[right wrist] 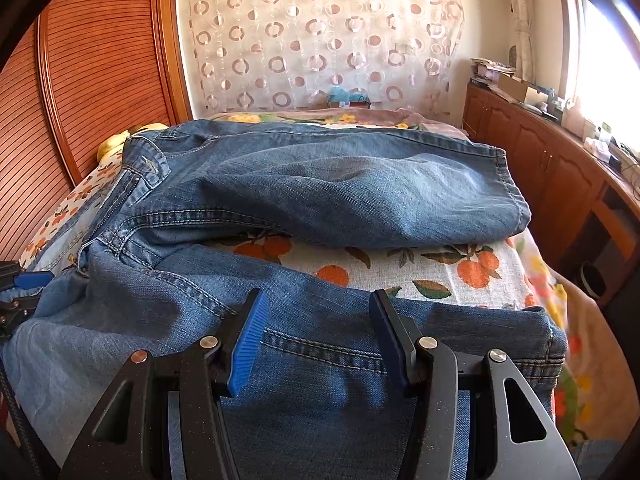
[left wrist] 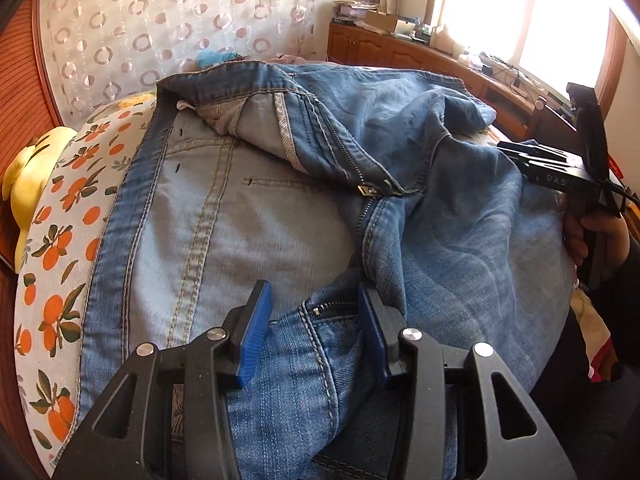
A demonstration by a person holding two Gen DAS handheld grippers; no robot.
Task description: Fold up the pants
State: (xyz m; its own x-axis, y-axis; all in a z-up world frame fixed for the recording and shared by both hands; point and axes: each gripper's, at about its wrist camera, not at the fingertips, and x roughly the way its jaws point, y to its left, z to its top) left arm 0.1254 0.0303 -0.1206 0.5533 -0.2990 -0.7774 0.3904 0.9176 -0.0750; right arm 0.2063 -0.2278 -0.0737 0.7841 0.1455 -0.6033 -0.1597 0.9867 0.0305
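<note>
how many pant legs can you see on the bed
2: the far leg lies across the bed's middle; the near leg runs under the right gripper. None seems hidden.

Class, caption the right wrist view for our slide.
Right gripper open over the near leg of jeans spread on a bedsheet.

the pants [right wrist: 320, 184] are showing as blue denim, rough and matt, with tan stitching and a metal zipper [left wrist: 366, 190] glinting at 12 o'clock from the left gripper [left wrist: 316, 332]. both grippers are looking like matt black plastic with shiny metal pins; the right gripper [right wrist: 318, 340] is wearing ribbed blue pads [right wrist: 250, 348]. the bedsheet [right wrist: 400, 276] is lying as woven matt cloth printed with oranges. the headboard [right wrist: 92, 80] at 10 o'clock is gleaming as glossy ribbed wood.
</note>
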